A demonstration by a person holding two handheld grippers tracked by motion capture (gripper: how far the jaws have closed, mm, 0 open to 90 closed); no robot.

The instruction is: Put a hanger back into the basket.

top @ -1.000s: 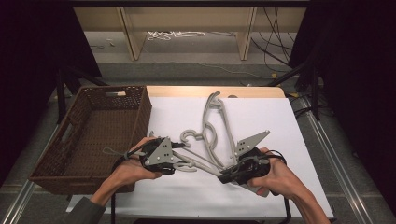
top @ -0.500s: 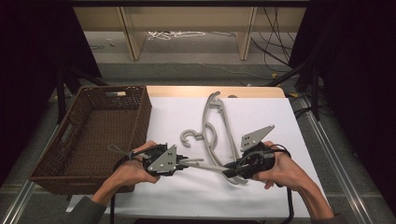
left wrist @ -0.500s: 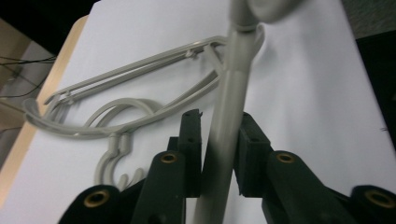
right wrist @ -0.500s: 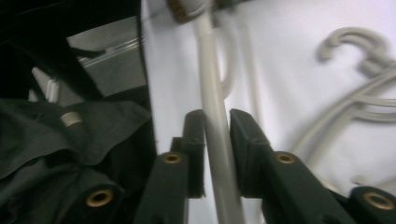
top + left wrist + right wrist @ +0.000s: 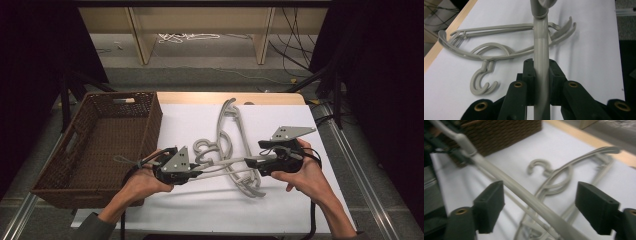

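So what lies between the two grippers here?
In the high view, one grey hanger spans from the left gripper, shut on it, to the right gripper, whose jaws have just opened.

A grey floor (image 5: 210, 75) lies beyond the table; wooden shelf legs (image 5: 139, 35) stand there; white cable (image 5: 189, 36) lies between them; sides are dark.

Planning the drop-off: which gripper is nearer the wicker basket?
Left. The left gripper, shut on the lifted hanger, sits beside the wicker basket; the right gripper, open, is farther across the table.
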